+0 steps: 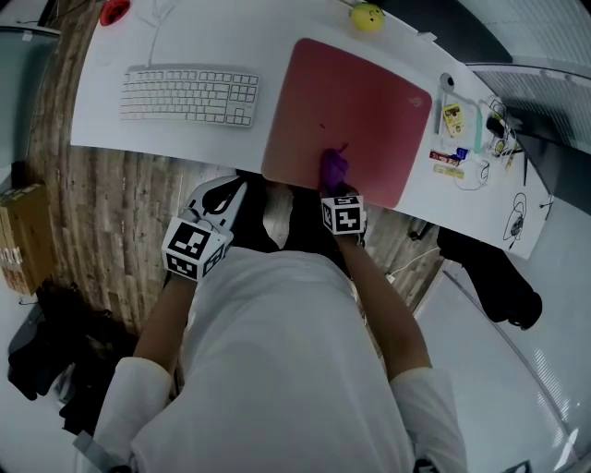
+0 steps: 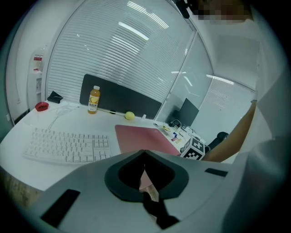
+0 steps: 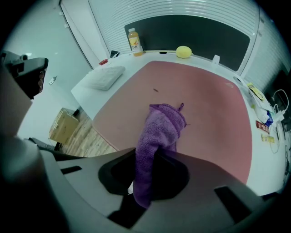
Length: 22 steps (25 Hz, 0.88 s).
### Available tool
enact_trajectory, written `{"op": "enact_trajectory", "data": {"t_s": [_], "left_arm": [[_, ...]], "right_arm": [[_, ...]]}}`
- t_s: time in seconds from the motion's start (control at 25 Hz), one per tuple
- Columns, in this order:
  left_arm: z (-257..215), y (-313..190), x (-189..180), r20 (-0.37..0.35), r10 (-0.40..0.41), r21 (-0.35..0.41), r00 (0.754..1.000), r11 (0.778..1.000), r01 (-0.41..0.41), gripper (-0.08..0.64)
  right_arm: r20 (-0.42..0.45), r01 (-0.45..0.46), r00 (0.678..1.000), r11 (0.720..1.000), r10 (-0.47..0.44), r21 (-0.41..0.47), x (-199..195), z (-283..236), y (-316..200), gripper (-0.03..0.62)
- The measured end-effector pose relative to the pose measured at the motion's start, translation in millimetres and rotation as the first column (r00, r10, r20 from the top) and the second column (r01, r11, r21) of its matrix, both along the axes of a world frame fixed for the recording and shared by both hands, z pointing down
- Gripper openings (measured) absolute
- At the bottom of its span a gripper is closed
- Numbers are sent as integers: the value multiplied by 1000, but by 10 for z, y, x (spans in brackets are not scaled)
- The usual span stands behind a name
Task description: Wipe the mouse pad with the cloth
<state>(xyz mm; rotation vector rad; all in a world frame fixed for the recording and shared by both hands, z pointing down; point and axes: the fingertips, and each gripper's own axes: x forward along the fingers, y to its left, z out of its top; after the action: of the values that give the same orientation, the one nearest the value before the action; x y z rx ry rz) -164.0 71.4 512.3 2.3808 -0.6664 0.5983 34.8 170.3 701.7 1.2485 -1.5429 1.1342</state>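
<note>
- Head view looks down on a curved white worktop that carries a large dusty-pink rectangular mouse pad.
- A crumpled purple terry cloth rests on the pad close to its 6 o'clock edge, touching the pink surface.
- The right gripper reaches in from 6 o'clock with its marker cube just off the worktop's near edge.
- Right gripper view shows the right gripper with its jaws clamped on the lower end of the cloth. The rest of the fabric bunches forward toward 12 o'clock over the pad.
- The left gripper hangs off the worktop at about 8 o'clock from the pad, over the wooden floor, well apart from the cloth.
- Left gripper view shows the left gripper with its jaw tips pressed together and nothing between them.
- A white compact keyboard lies at 9 o'clock from the pad, apart from it.
- A small round yellow object sits at the pad's 12 o'clock.
- A bottle of orange drink stands at 11 o'clock in the right gripper view, near the back of the worktop.
- Small packets and cables lie scattered at the pad's 3 o'clock.
- A brown cardboard box sits on the floor at 9 o'clock in the head view.
</note>
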Motion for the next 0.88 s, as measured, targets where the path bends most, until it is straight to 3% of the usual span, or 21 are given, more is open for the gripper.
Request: {"op": "enact_trajectory", "data": {"t_s": [0.32, 0.88], "left_arm": [[63, 4, -218, 16, -40, -9, 999, 999, 40, 18], [21, -82, -527, 26, -103, -10, 994, 995, 104, 18]], "right_arm": [[105, 117, 988, 993, -115, -19, -452, 11, -138, 69], [194, 274, 944, 962, -266, -11, -1233, -2, -348, 69]]}}
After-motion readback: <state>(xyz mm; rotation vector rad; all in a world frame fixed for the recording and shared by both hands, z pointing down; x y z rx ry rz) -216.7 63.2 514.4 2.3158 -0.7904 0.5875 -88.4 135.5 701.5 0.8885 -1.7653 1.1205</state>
